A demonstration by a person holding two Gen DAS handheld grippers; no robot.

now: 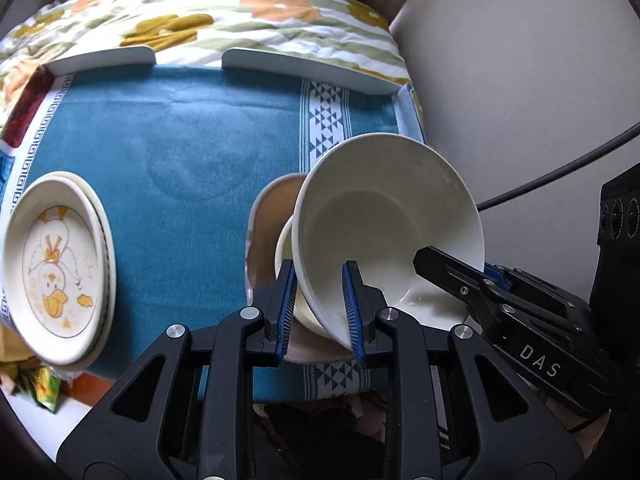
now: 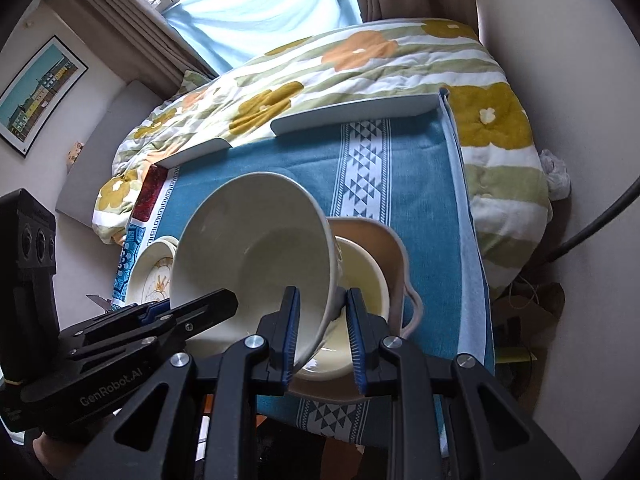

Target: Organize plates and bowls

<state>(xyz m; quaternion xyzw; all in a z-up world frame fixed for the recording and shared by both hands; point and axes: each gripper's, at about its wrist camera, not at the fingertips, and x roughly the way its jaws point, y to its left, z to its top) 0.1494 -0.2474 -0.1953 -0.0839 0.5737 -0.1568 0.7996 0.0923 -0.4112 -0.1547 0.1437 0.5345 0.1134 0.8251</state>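
A large white bowl (image 1: 384,208) (image 2: 256,240) hangs tilted above the blue cloth (image 1: 180,152), held by both grippers. My left gripper (image 1: 319,268) is shut on its near rim; from the right wrist view it (image 2: 224,300) reaches in from the left. My right gripper (image 2: 322,294) is shut on the opposite rim and enters from the right (image 1: 440,268) in the left wrist view. Right under the held bowl a small cream bowl (image 1: 284,248) (image 2: 364,272) sits inside a tan wavy-rimmed bowl (image 1: 268,208) (image 2: 388,248).
A stack of duck-print plates (image 1: 60,268) (image 2: 154,268) lies at the cloth's left end. White rails (image 1: 100,58) (image 2: 352,116) border the far edge, with a flowered quilt (image 1: 260,12) behind. A wall and a black cable (image 1: 560,168) run on the right.
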